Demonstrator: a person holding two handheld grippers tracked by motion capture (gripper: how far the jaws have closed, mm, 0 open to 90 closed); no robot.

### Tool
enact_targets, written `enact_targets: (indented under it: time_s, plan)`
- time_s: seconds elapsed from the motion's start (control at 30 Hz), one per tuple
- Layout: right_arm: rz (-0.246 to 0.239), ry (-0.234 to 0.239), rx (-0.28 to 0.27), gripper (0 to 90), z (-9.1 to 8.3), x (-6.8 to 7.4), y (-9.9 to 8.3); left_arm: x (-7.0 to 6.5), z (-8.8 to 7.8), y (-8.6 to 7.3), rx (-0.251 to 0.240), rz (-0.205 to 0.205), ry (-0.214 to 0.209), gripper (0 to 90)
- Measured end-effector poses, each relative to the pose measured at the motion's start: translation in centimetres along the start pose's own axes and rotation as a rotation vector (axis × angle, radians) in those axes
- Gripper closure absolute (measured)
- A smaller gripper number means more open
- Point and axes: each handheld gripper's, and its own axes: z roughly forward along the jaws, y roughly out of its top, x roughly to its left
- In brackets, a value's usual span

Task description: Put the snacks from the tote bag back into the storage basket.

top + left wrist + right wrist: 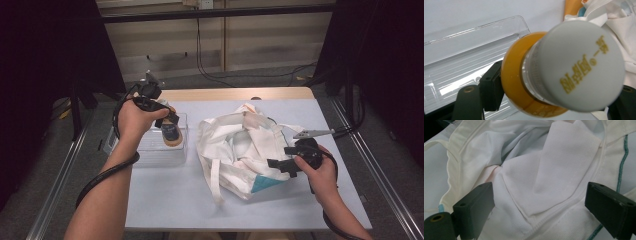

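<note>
The left gripper (169,121) is squeezing a bottle (554,75) over the clear tray (150,150); the right gripper's (277,166) fingers are standing apart by the white bag (240,145).

A pale blue table (200,200) with a wooden far edge stood on a grey floor (30,190). Black cables (240,75) lay on the floor behind it, before a slatted wall (260,35).

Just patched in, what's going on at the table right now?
A person works with two handheld grippers. The left gripper is closed on a small bottle of orange drink with a white cap, holding it over the clear plastic tray. The right gripper has its jaws open at the edge of the white cloth bag, with the bag's fabric lying between them but not pinched. The bottle is not in the bag yet.
</note>
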Motion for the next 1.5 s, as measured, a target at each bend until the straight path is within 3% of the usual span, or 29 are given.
enact_targets:
  time_s: [0.1,0.57,0.9,1.2,1.5]
  plan:
    - [-0.002,0.003,-0.001,8.3,0.1,0.1,0.1,0.1,0.1,-0.1,0.015,0.017,0.000,29.8]
    - [-0.005,0.007,0.004,8.3,0.3,0.5,0.2,0.3,0.7,-1.0,0.042,0.023,-0.015,29.8]
    - [-0.003,0.004,0.008,8.3,0.3,0.4,0.0,0.3,1.5,-1.3,0.055,0.008,-0.023,29.8]
    - [-0.005,0.003,0.009,8.3,0.3,0.5,-0.1,0.3,2.0,-1.7,0.059,0.026,-0.024,29.8]
    - [-0.013,0.010,0.006,8.3,0.3,0.7,0.1,0.4,3.2,-3.0,0.064,0.010,-0.017,29.7]
